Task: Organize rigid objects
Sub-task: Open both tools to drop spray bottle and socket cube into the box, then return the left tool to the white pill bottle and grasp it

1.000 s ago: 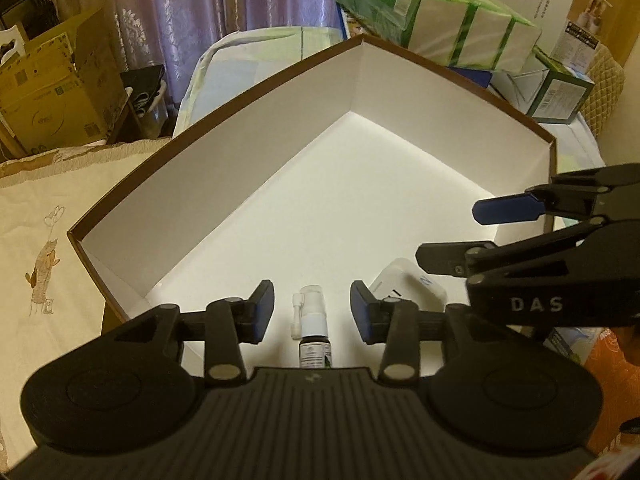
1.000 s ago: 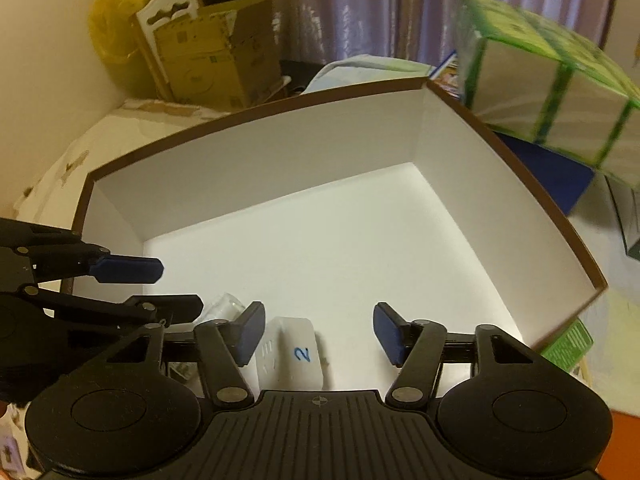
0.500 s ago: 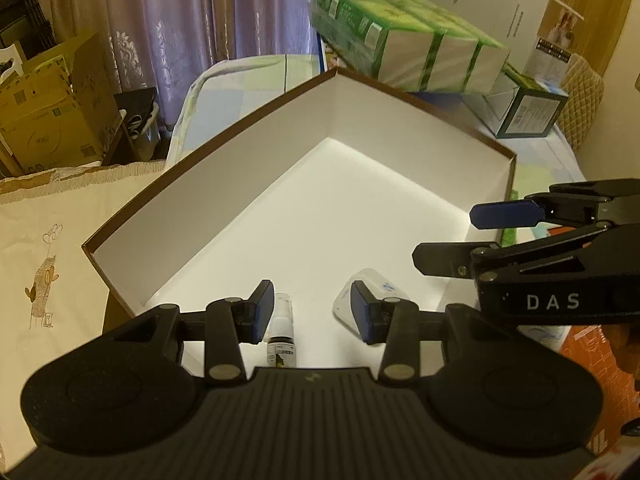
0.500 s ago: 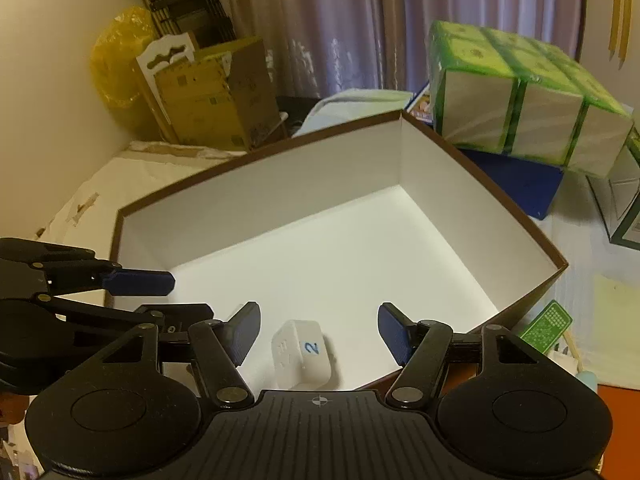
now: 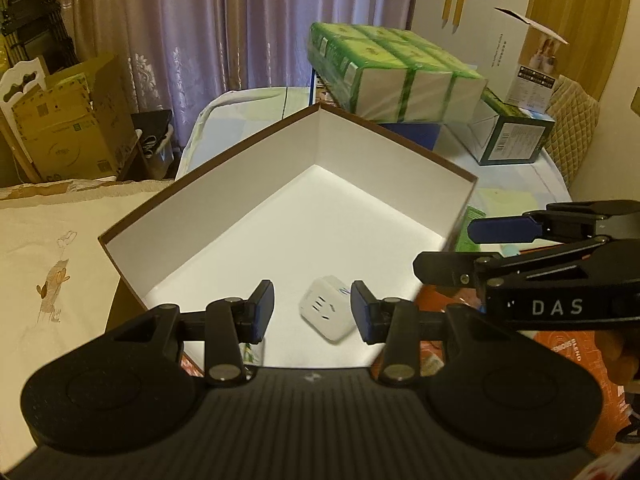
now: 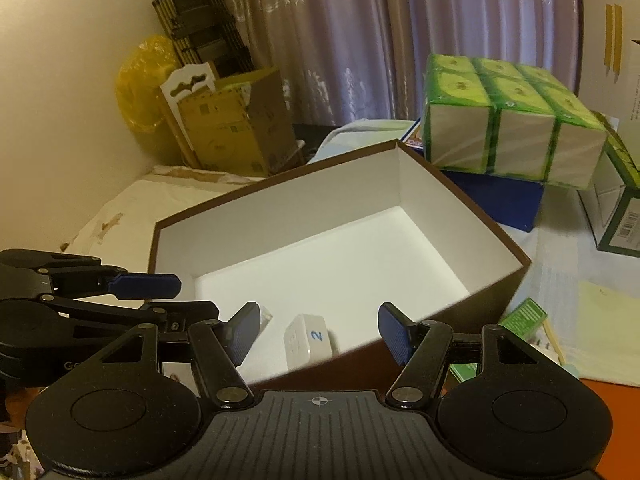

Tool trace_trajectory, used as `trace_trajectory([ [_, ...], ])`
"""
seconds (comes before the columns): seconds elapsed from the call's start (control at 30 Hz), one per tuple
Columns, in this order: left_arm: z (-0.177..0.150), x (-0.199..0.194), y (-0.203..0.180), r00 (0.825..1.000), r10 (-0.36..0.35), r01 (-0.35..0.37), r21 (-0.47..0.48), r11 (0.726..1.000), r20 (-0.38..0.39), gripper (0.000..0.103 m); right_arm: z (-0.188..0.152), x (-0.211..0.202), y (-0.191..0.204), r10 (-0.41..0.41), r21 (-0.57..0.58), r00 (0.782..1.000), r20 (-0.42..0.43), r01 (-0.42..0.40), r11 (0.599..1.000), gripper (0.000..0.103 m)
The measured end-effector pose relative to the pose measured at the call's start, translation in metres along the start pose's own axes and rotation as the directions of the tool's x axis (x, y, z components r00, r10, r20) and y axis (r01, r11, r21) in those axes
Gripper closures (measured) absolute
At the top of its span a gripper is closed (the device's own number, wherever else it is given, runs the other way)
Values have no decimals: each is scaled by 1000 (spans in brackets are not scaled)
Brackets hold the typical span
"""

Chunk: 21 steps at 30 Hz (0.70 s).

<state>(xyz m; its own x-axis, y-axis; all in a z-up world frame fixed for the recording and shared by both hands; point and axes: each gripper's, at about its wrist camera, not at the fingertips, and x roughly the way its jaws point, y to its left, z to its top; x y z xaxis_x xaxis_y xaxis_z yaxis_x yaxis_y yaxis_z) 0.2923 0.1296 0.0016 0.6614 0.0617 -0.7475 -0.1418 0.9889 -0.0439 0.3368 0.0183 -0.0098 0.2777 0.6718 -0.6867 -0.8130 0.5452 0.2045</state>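
A brown box with a white inside (image 5: 280, 216) sits on the table and also shows in the right wrist view (image 6: 280, 216). A white socket adapter (image 5: 328, 313) marked "2" (image 6: 307, 342) lies in its near corner. A small spray bottle (image 5: 252, 354) lies beside it, mostly hidden behind my left finger. My left gripper (image 5: 313, 312) is open and empty, above the box's near edge. My right gripper (image 6: 318, 334) is open and empty, also above the near edge. Each gripper shows in the other's view, the right (image 5: 500, 236) and the left (image 6: 140, 292).
Green tissue packs (image 5: 396, 72) sit on a blue box behind the brown box. A green carton (image 5: 516, 136) stands to the right. Cardboard boxes (image 5: 68, 128) stand at the left by the curtain. A small green pack (image 6: 524, 316) and papers lie right of the box.
Both grippers have pulled back and up from the box, both staying open. The adapter and spray bottle stay in the box's near corner.
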Motion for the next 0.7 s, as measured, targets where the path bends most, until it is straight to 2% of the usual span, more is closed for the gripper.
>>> trace_trajectory([
  [0.27, -25, -29, -38, 1000, -5, 5, -12, 1000, 24, 63, -30, -43, -20, 53, -19, 998, 19, -53, 998, 40],
  [0.43, -47, -41, -61, 999, -21, 21, -2, 1000, 28, 55, -59, -65, -36, 59, -42, 998, 11, -58, 997, 40],
  [0.7, -80, -38, -87, 999, -39, 40, 16, 999, -37, 55, -92, -81, -63, 47, -7, 997, -56, -48, 999, 40],
])
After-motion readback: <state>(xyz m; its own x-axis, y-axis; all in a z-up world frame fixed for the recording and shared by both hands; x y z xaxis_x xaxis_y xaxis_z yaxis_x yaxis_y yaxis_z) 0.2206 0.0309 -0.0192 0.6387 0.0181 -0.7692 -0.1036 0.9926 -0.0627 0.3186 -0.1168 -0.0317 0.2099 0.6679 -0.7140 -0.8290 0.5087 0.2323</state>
